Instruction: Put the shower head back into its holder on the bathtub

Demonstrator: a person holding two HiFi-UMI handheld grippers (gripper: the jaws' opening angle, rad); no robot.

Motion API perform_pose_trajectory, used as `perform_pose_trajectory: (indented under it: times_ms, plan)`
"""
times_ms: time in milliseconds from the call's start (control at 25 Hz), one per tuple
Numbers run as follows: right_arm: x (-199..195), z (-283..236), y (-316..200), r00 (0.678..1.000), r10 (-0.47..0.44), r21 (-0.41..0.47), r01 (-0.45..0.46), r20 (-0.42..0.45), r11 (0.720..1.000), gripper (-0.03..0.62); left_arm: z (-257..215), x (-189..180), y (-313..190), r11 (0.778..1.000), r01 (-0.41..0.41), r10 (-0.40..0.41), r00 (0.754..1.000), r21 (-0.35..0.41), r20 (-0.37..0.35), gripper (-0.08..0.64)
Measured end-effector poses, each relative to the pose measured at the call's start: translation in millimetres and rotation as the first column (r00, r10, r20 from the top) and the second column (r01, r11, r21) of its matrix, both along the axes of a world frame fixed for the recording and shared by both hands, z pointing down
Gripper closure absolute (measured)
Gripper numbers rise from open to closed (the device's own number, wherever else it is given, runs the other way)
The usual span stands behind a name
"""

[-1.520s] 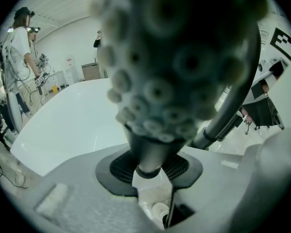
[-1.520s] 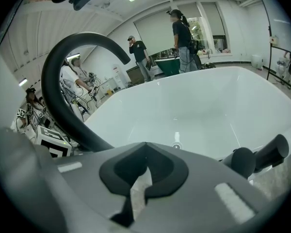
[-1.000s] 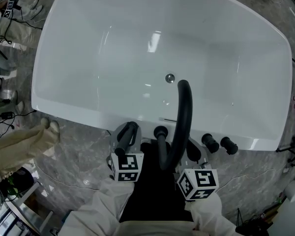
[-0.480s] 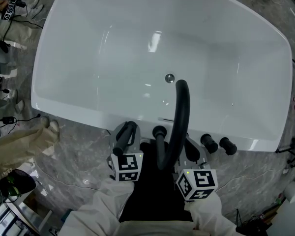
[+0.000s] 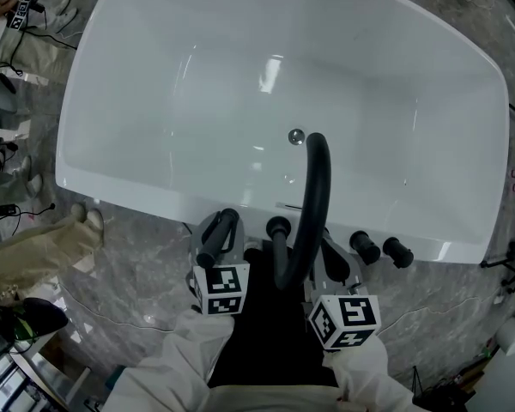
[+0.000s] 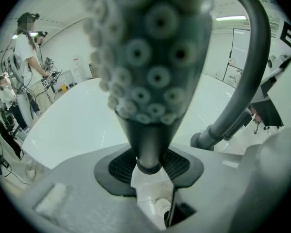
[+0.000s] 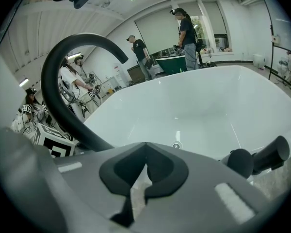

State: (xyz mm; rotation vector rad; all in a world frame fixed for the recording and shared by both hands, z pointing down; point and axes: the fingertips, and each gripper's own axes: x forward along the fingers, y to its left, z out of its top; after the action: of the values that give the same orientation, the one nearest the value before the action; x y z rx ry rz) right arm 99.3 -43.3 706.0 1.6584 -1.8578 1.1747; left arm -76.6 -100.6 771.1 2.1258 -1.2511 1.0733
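Shower head nozzles, left gripper view only

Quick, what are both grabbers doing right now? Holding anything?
Left gripper: open, jaws have just been opening; the shower head stands between them, not squeezed.
Right gripper: shut, holding nothing.

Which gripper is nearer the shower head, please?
Left. The left gripper, jaws just opened wider, straddles the shower head; the right gripper is off to its right, past the spout.
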Motion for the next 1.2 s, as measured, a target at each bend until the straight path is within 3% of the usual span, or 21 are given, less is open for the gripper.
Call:
perform_pose_trajectory:
  times_ms: [240,760,1200]
  plan:
    - [-1.1,2.2,5.3,1.0,-0.003,0.001,0.003,0.0,1.0,0.586,7.9,-6.6,9.8,1.0,0.011,-0.011,1.0,-0.014,0.009,0.4]
    - [-6.9,-33.5,3.2,0.999,-0.035,0.064,0.036,-0.009,0.997,0.586,-23.2,-20.6,35.8,0.998,0.069,-0.069,0.996,-0.014,-0.057,0.405]
    - [-16.5,-116.7,-28.9,0.999,-0.046,0.179,0.05,-0.023,0.983,0.586,-113.4,-52.6,45.2,0.995,0.082,-0.078,0.994,0.055,-0.072,0.445]
